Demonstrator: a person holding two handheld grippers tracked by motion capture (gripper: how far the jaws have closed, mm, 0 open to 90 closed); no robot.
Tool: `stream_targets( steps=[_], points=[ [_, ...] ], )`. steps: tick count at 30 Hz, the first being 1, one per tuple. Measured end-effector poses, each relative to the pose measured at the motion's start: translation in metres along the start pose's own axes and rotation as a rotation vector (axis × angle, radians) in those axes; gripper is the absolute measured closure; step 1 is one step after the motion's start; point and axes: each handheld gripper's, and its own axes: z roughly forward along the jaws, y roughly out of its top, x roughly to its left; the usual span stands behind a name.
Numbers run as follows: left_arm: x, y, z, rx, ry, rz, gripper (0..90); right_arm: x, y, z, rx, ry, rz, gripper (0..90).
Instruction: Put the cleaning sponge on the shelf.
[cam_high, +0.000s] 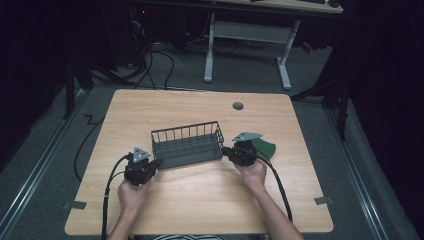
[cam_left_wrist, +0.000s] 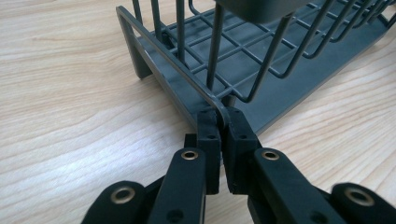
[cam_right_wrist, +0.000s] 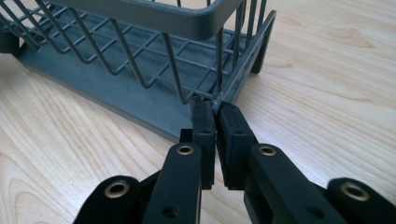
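Note:
A dark grey wire rack (cam_high: 187, 144) stands near the middle of the wooden table (cam_high: 200, 195). My left gripper (cam_high: 154, 164) is shut on the rack's near left corner. In the left gripper view its two pads pinch the bottom wire of the rack (cam_left_wrist: 187, 79) at the left gripper (cam_left_wrist: 223, 116) tips. My right gripper (cam_high: 226, 151) is shut on the rack's near right corner. The right gripper view has the right gripper (cam_right_wrist: 215, 108) clamped on the corner wire of the rack (cam_right_wrist: 140, 51). A hand holds each gripper from the near side.
A dark green flat object (cam_high: 265, 147) lies on the table just right of my right gripper. A round grommet (cam_high: 238, 105) sits in the tabletop farther back. Beyond the table stands a white desk frame (cam_high: 247, 37), with cables on the floor.

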Motion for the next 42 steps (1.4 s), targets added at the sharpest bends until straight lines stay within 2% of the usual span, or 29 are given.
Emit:
stream_targets(
  steps=[3, 9, 13, 15, 17, 21, 22, 23, 25, 27, 30, 33, 34, 35, 36, 37, 38, 42],
  points=[
    [-0.002, 0.003, 0.003, -0.002, -0.012, -0.006, 86.3, -0.005, -0.003, -0.003, -0.01, -0.001, 0.018, 86.3],
    [-0.011, 0.004, 0.011, -0.002, -0.014, 0.015, 86.0, -0.011, -0.01, -0.009, -0.002, -0.015, 0.025, 86.1],
    [-0.012, 0.005, 0.013, -0.005, -0.017, 0.007, 85.7, -0.013, -0.012, -0.012, 0.004, -0.013, 0.03, 86.1],
    [-0.013, 0.004, 0.013, 0.012, -0.019, -0.004, 85.1, -0.014, -0.013, -0.012, 0.009, -0.009, 0.03, 85.8],
    [-0.014, 0.003, 0.012, 0.006, -0.015, -0.009, 82.1, -0.015, -0.013, -0.012, 0.018, -0.002, 0.031, 83.5],
    [-0.012, 0.0, 0.006, -0.001, -0.006, -0.037, 61.9, -0.019, -0.011, -0.017, 0.025, 0.025, 0.047, 64.5],
    [-0.011, -0.002, 0.004, -0.004, -0.005, -0.043, 57.5, -0.02, -0.011, -0.018, 0.029, 0.027, 0.05, 61.5],
    [-0.009, -0.007, 0.0, -0.009, -0.008, -0.058, 49.0, -0.021, -0.012, -0.022, 0.036, 0.013, 0.049, 54.4],
    [-0.008, -0.009, -0.002, -0.012, -0.008, -0.063, 46.2, -0.022, -0.012, -0.024, 0.038, 0.006, 0.048, 53.5],
    [-0.005, -0.015, -0.006, -0.012, -0.013, -0.067, 39.3, -0.025, -0.014, -0.034, 0.018, 0.003, 0.05, 50.8],
    [0.002, -0.021, -0.012, -0.006, -0.008, -0.074, 36.8, -0.028, -0.015, -0.042, 0.003, -0.009, 0.054, 47.9],
    [0.012, -0.027, -0.02, -0.006, 0.014, -0.085, 36.2, -0.035, -0.015, -0.05, -0.008, -0.036, 0.056, 43.4],
    [0.016, -0.029, -0.021, -0.003, 0.025, -0.089, 36.0, -0.037, -0.015, -0.052, -0.012, -0.057, 0.051, 43.1],
    [0.019, -0.031, -0.023, -0.005, 0.038, -0.101, 35.8, -0.044, -0.016, -0.056, -0.01, -0.098, 0.053, 42.8],
    [0.023, -0.033, -0.024, -0.001, 0.05, -0.107, 35.8, -0.044, -0.016, -0.056, -0.01, -0.098, 0.053, 42.8],
    [0.026, -0.035, -0.024, -0.003, 0.067, -0.114, 35.7, -0.052, -0.018, -0.059, -0.017, -0.124, 0.055, 42.3],
    [0.03, -0.036, -0.025, 0.0, 0.083, -0.12, 35.7, -0.052, -0.018, -0.059, -0.017, -0.124, 0.055, 42.3],
    [0.041, -0.041, -0.025, 0.007, 0.137, -0.145, 35.5, -0.068, -0.022, -0.063, -0.009, -0.173, 0.082, 38.3]
  ],
)
